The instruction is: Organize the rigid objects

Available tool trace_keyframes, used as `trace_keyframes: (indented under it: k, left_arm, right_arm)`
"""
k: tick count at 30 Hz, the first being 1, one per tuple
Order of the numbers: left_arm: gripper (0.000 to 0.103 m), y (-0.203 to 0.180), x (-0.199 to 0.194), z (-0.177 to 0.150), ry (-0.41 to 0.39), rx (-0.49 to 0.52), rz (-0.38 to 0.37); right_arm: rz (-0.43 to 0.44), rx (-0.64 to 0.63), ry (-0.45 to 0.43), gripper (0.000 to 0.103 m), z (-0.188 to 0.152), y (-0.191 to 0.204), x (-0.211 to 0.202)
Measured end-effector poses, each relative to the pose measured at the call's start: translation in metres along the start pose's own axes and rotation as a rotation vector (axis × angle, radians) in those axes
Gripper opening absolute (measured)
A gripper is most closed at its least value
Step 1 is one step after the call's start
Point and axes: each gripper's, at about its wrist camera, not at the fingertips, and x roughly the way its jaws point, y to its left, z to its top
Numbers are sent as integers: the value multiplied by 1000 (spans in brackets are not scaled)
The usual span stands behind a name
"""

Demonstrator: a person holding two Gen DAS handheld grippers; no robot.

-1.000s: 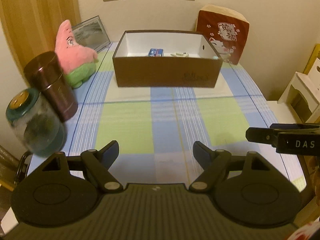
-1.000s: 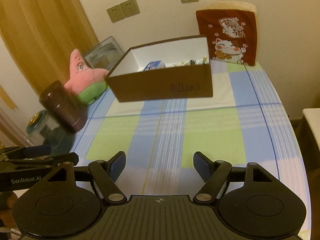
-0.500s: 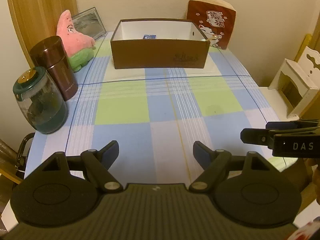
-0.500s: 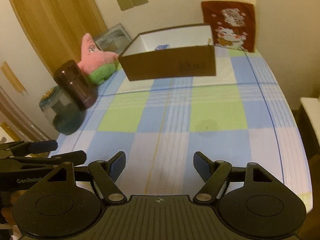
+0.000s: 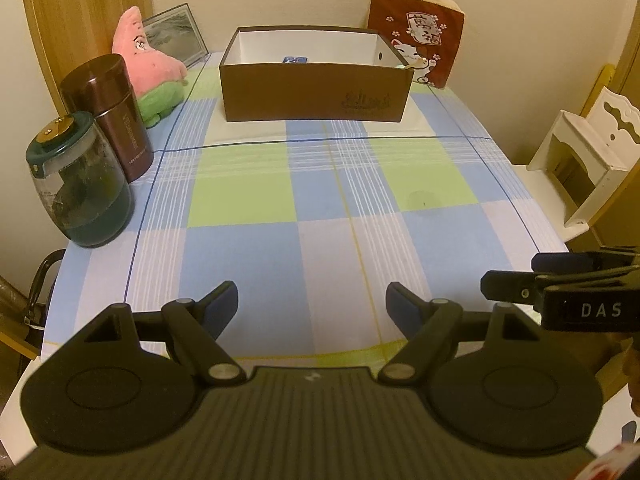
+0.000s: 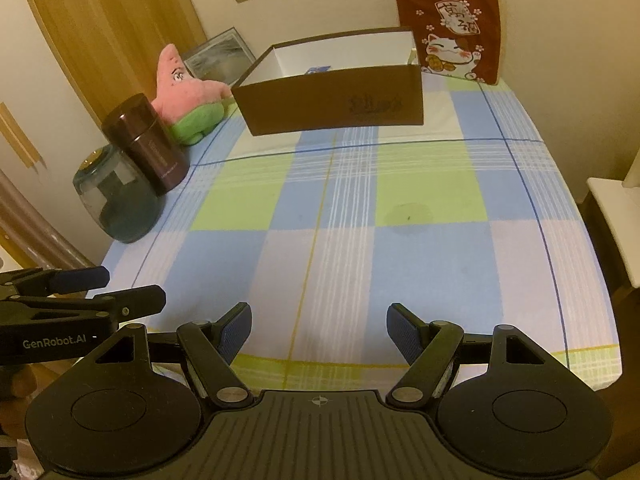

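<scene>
left fingers: my left gripper [image 5: 312, 304] spread wide, grasping nothing, hovering over the near edge of the worktop [image 5: 320, 248]
right fingers: my right gripper [image 6: 319, 326] also spread wide, nothing between the blue pads [image 6: 404, 330], over the near edge too
side by side: right gripper shows at the right edge of the left view [image 5: 560, 292]; left one at the left edge of the right view [image 6: 80, 300]
task box: brown cardboard box [image 5: 316, 92], open top, white inside, at the far end of the worktop, well apart from both sets of fingers, straight ahead
box contents: small blue item [image 5: 295, 59] just visible over the front wall; other bits too small to tell
cloth: blue/green/white checked tablecloth, bare between my fingers and the box
left side: glass jar with green lid [image 5: 80, 184] touching or just beside dark brown canister [image 5: 108, 116]; pink star plush [image 5: 148, 68] behind them
far back: picture frame [image 5: 176, 36] leaning on wall; red lucky-cat bag [image 5: 416, 48] just right of the box
</scene>
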Motion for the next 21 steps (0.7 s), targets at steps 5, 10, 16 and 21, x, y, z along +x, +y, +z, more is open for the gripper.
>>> trace_keyframes:
  k: [5, 10, 16, 21]
  left_arm:
    - [80, -2, 2, -2, 4, -1, -2]
    - [80, -2, 4, -4, 10, -12, 4]
    - [80, -3, 5, -3, 8, -12, 4]
    - [80, -4, 6, -3, 13, -9, 0]
  right_arm:
    - [-3, 0, 15, 74, -2, 0, 4]
    - [0, -5, 24, 74, -2, 1, 7]
    - [3, -13, 27, 74, -1, 1, 8]
    - [-1, -4, 29, 74, -1, 0, 10]
